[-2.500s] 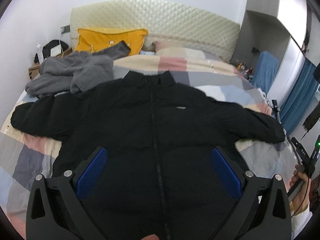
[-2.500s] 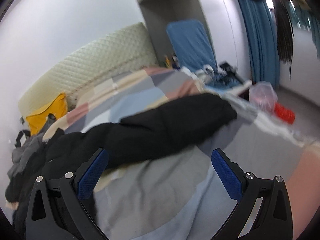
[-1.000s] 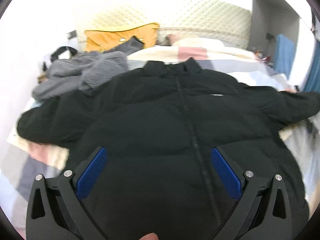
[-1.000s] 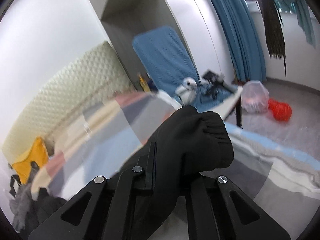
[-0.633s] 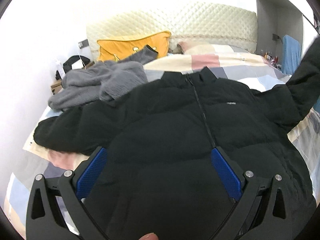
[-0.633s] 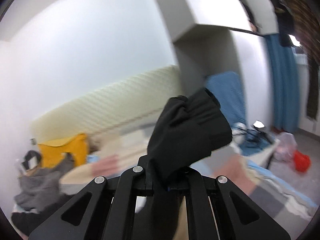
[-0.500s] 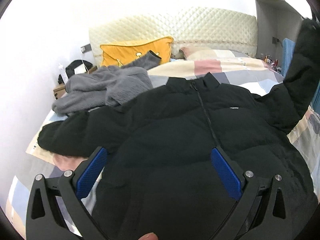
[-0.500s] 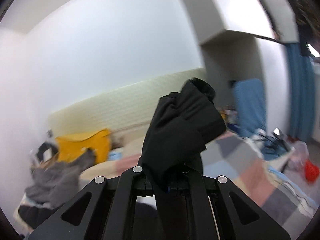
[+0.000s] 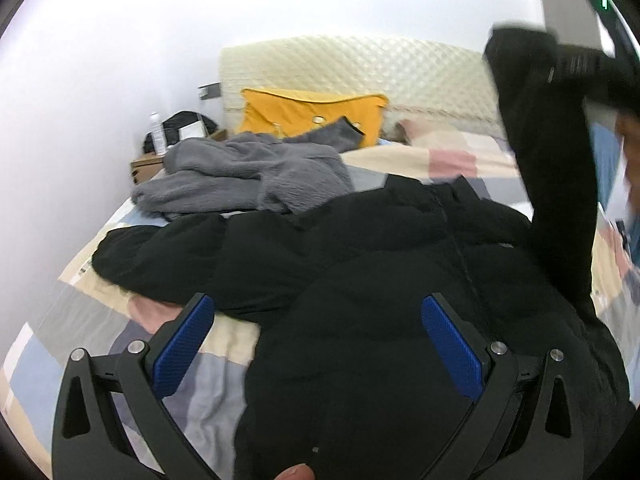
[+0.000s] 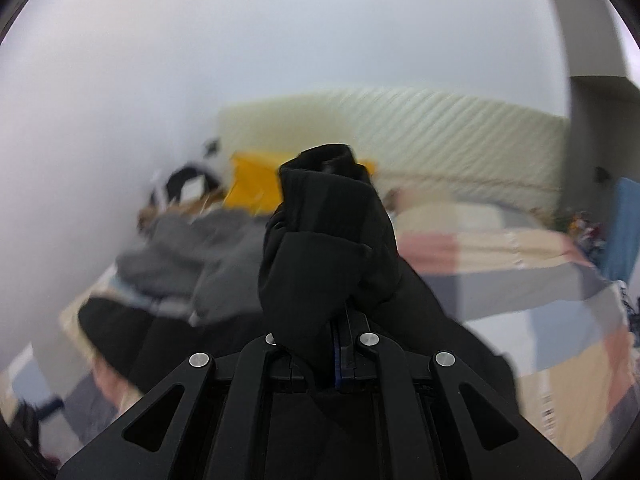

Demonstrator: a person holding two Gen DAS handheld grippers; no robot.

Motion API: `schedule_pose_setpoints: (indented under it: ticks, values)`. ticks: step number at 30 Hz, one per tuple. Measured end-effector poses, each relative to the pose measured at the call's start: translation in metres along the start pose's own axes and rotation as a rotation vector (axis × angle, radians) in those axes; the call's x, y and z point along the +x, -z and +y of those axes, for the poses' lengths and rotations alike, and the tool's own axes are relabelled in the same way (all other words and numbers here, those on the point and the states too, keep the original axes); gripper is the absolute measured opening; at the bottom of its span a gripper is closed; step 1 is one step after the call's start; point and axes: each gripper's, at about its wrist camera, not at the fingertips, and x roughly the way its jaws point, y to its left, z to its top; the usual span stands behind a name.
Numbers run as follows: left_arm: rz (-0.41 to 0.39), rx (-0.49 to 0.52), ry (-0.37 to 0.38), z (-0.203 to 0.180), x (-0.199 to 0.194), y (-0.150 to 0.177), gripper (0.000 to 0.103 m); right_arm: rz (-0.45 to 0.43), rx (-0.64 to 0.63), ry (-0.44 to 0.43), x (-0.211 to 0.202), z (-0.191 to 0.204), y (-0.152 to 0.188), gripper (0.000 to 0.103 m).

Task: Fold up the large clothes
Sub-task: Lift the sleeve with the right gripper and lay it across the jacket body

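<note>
A black puffer jacket [image 9: 380,280] lies front up on the bed, its zip running down the middle. My left gripper [image 9: 316,336] is open and empty, hovering over the jacket's lower left part. My right gripper [image 10: 340,344] is shut on the jacket's right sleeve near the cuff [image 10: 324,216] and holds it high above the bed. In the left wrist view that sleeve [image 9: 552,200] rises steeply at the right. The jacket's other sleeve [image 9: 160,256] lies flat at the left.
A grey fleece garment [image 9: 248,172] lies heaped beyond the jacket at the left. A yellow pillow [image 9: 312,116] leans on the quilted headboard [image 9: 360,68]. The checked bedspread [image 9: 80,340] shows at the left. A bedside table [image 9: 148,164] with a bottle stands by the wall.
My right gripper closed on the right sleeve cuff and lifted it up, swinging it over toward the jacket's body. My left gripper stayed open and shifted left over the jacket.
</note>
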Motion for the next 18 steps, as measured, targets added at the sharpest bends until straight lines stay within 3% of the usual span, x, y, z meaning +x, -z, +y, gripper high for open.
schedule_pose_setpoints:
  ticks: [3, 6, 14, 18]
  values:
    - [-0.010, -0.042, 0.000, 0.020, -0.005, 0.002, 0.103, 0.080, -0.051, -0.054, 0.031, 0.041, 0.034, 0.005]
    - [-0.029, -0.073, -0.052, 0.036, -0.007, 0.004, 0.103, 0.125, -0.064, -0.082, 0.056, 0.083, 0.058, 0.006]
    - [-0.006, -0.164, -0.103, 0.066, 0.006, 0.010, 0.103, 0.298, -0.050, -0.086, 0.130, 0.123, 0.145, 0.009]
    - [0.024, -0.177, -0.080, 0.067, 0.018, 0.015, 0.103, 0.341, -0.041, -0.086, 0.148, 0.123, 0.164, 0.009]
